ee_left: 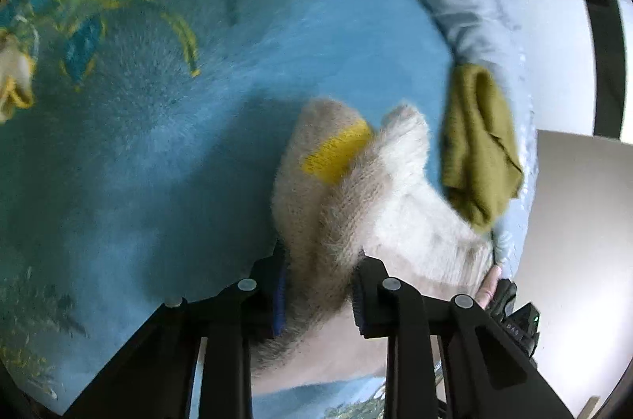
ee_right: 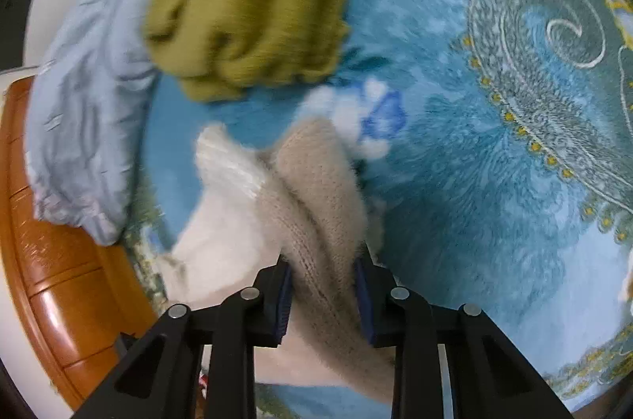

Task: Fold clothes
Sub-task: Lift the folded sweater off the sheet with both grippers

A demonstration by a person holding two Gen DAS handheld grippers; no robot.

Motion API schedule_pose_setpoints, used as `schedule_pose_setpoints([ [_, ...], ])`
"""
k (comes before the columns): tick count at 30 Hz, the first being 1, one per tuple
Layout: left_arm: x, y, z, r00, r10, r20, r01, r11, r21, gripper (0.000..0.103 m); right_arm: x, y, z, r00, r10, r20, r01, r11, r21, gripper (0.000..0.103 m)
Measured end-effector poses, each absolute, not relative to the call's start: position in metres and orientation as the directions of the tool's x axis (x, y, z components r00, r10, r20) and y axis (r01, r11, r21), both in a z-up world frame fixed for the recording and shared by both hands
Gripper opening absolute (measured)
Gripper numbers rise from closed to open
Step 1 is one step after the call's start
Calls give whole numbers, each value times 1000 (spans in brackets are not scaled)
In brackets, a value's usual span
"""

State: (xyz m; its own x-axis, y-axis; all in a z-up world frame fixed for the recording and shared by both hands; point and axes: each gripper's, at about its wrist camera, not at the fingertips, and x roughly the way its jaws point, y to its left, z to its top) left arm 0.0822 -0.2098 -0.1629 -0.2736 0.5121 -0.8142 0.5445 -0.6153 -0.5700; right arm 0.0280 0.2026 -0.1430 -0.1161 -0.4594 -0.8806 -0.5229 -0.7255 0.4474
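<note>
Both tongs, nearest at six o'clock in each wrist view, are clenched on one fuzzy beige knit garment [ee_left: 316, 221]: the left tongs [ee_left: 318, 284] and the right tongs [ee_right: 322, 294] each pinch a bunched fold between blue pads. Beneath it spreads a blue floral blanket [ee_left: 158, 142]. A pale blue quilt [ee_right: 79, 102] lies bunched along its edge, at ten o'clock in the right view. An olive green garment [ee_right: 253, 7] rests at twelve o'clock, just beyond the beige one. A yellow patch [ee_left: 336, 154] shows on the beige knit.
</note>
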Motion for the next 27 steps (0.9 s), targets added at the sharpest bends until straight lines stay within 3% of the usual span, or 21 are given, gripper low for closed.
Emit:
schedule_pose_setpoints([
  [5, 92, -208, -108, -329, 484, -811, 462, -667, -585, 27, 66, 180, -83, -197, -470, -860, -462, -730, 504, 29],
  [12, 115, -188, -49, -398, 485, -779, 356, -701, -618, 27, 111, 221, -1, -312, -469, -826, -402, -723, 562, 29],
  [21, 146, -165, 26, -476, 491, -730, 213, -740, -637, 26, 160, 258, 63, -444, -476, -759, -349, -688, 636, 29],
  [27, 175, -103, 76, -567, 437, -698, 164, -771, -616, 26, 174, 311, 104, -514, -520, -683, -235, -680, 695, 29],
])
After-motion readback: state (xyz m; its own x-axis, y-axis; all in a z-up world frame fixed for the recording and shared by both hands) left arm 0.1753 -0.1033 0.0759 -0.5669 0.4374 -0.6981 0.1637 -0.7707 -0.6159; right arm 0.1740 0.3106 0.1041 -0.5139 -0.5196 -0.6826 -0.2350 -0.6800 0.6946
